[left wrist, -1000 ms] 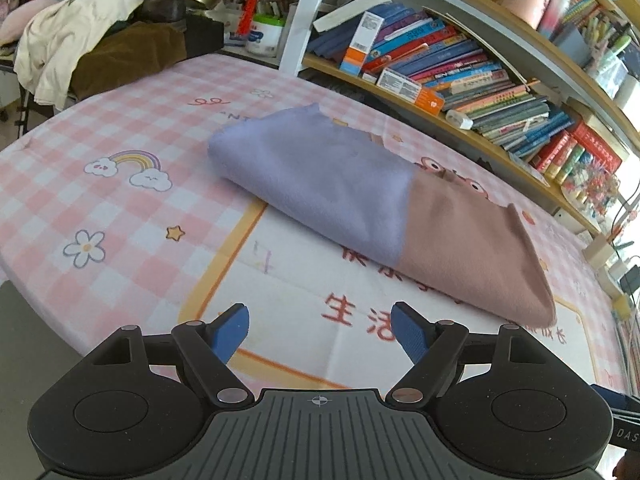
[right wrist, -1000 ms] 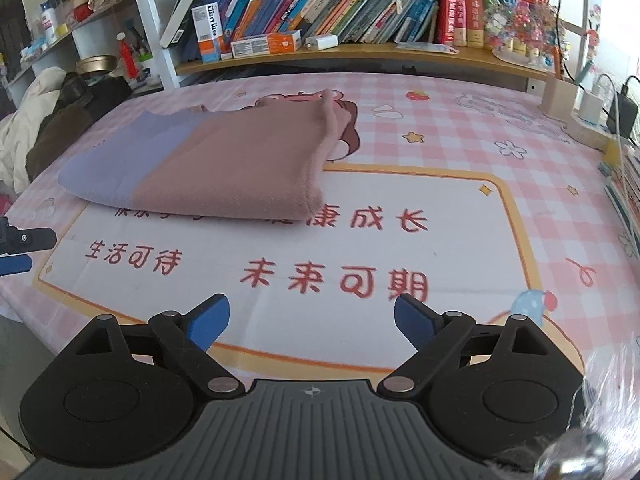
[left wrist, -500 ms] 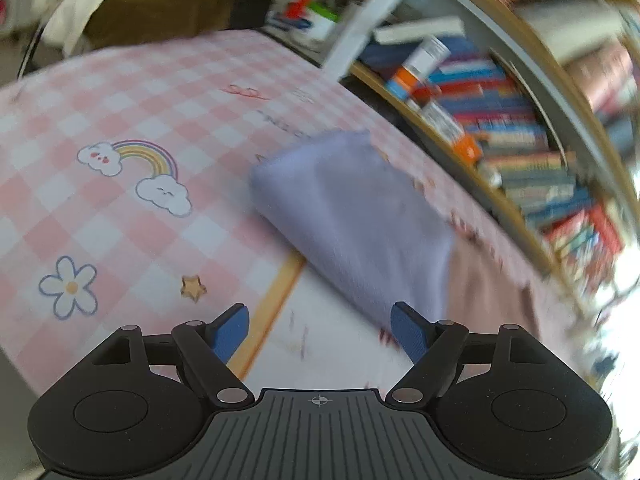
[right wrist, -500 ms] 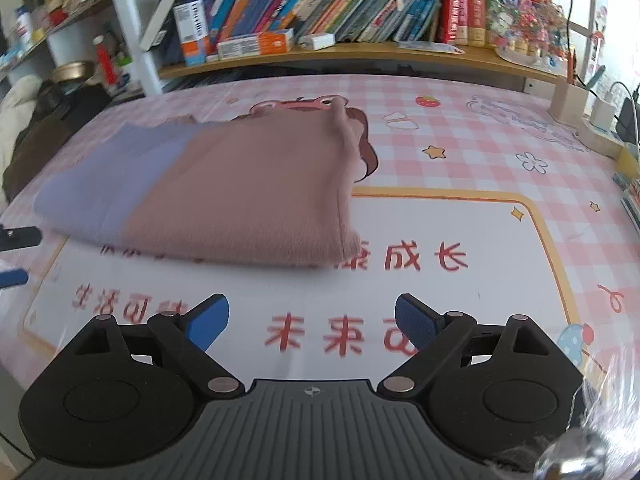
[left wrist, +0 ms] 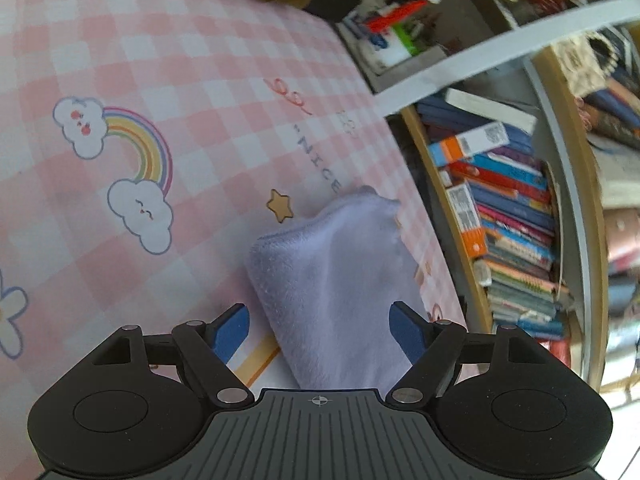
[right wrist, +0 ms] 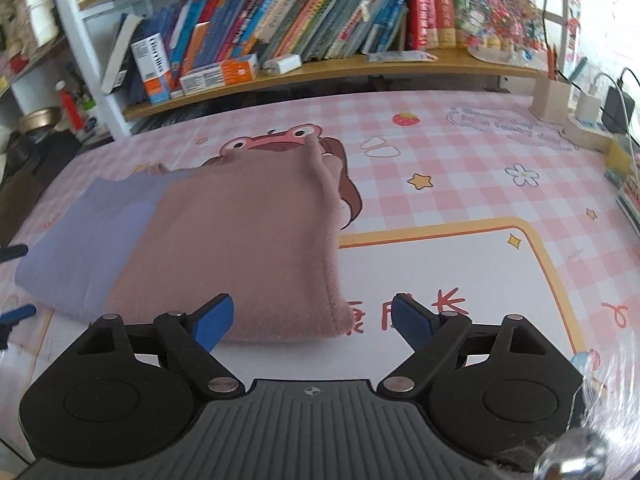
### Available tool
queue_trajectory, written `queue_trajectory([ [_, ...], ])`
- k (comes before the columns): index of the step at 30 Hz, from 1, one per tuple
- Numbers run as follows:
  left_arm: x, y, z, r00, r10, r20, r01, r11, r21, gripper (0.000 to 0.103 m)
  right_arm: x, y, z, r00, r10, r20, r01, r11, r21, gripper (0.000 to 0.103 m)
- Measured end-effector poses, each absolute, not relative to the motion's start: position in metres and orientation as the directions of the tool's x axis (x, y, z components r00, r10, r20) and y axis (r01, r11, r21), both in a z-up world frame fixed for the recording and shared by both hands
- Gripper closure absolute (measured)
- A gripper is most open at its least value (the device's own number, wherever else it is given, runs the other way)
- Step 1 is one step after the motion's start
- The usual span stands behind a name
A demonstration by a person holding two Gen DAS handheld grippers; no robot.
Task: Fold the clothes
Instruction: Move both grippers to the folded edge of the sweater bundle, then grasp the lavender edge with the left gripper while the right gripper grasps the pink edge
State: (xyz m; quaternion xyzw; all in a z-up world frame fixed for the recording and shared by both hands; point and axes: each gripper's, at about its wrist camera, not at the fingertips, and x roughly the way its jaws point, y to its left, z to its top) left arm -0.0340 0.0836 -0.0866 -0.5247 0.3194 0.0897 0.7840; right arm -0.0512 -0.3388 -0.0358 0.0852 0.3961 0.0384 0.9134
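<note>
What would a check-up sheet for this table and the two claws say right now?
Surface: pink checked tablecloth with rainbow, stars and red writing.
Job's things: folded garment, lilac end and dusty-pink end, lying flat.
Clutter: pen holder and power strip at the far right edge.
Grippers: left claw open, jaws either side of the lilac end, just closing a little; right claw open at the pink end's near corner, also just closing; neither pinches the cloth.
Cables: charger leads by the power strip.
Surroundings: bookshelf packed with books; piled clothes beyond the table, blurred.
</note>
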Motion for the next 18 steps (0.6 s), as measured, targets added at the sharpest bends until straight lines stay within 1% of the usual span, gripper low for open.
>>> queue_trajectory([
  [2, -0.033, 0.087, -0.09, 0.788, -0.188, -0.586, -0.485, 0.396, -0.78, 0.028, -0.047, -0.342, -0.036, 0.678, 0.137, -0.722, 0.021, 0.979, 0.205, 0.025],
  [3, -0.032, 0.089, -0.091, 0.791, -0.185, -0.583, -0.493, 0.372, -0.786, 0.029, -0.045, -0.345, -0.036, 0.674, 0.137, -0.726, 0.037, 0.975, 0.218, 0.03],
  [5, -0.029, 0.092, -0.095, 0.793, -0.182, -0.582, -0.508, 0.331, -0.796, 0.038, -0.041, -0.351, -0.038, 0.666, 0.138, -0.733, 0.074, 0.966, 0.249, 0.046],
  [6, -0.026, 0.093, -0.096, 0.791, -0.182, -0.584, -0.511, 0.329, -0.794, 0.042, -0.038, -0.354, -0.04, 0.659, 0.139, -0.739, 0.098, 0.958, 0.268, 0.05],
  [7, -0.023, 0.092, -0.096, 0.786, -0.18, -0.592, -0.514, 0.342, -0.787, 0.047, -0.034, -0.359, -0.043, 0.649, 0.14, -0.748, 0.129, 0.948, 0.289, 0.059],
  [8, -0.02, 0.091, -0.095, 0.779, -0.177, -0.601, -0.518, 0.358, -0.777, 0.052, -0.03, -0.363, -0.046, 0.64, 0.141, -0.755, 0.156, 0.939, 0.308, 0.064],
  [9, -0.017, 0.09, -0.095, 0.773, -0.174, -0.61, -0.521, 0.375, -0.767, 0.064, -0.026, -0.366, -0.048, 0.633, 0.144, -0.761, 0.178, 0.929, 0.324, 0.066],
  [10, -0.013, 0.089, -0.096, 0.763, -0.174, -0.623, -0.528, 0.388, -0.755, 0.08, -0.023, -0.369, -0.051, 0.626, 0.151, -0.765, 0.192, 0.921, 0.339, 0.071],
  [11, -0.011, 0.09, -0.098, 0.758, -0.178, -0.628, -0.53, 0.394, -0.751, 0.084, -0.02, -0.369, -0.054, 0.619, 0.163, -0.768, 0.197, 0.915, 0.352, 0.074],
  [13, -0.01, 0.091, -0.098, 0.763, -0.186, -0.619, -0.511, 0.413, -0.754, 0.093, -0.016, -0.366, -0.058, 0.607, 0.182, -0.773, 0.191, 0.912, 0.364, 0.086],
  [14, -0.01, 0.091, -0.094, 0.775, -0.189, -0.603, -0.484, 0.435, -0.759, 0.094, -0.015, -0.362, -0.059, 0.606, 0.186, -0.774, 0.183, 0.913, 0.363, 0.09],
  [18, -0.021, 0.099, -0.074, 0.855, -0.194, -0.481, -0.335, 0.501, -0.798, 0.095, -0.012, -0.347, -0.058, 0.597, 0.207, -0.775, 0.145, 0.922, 0.358, 0.093],
])
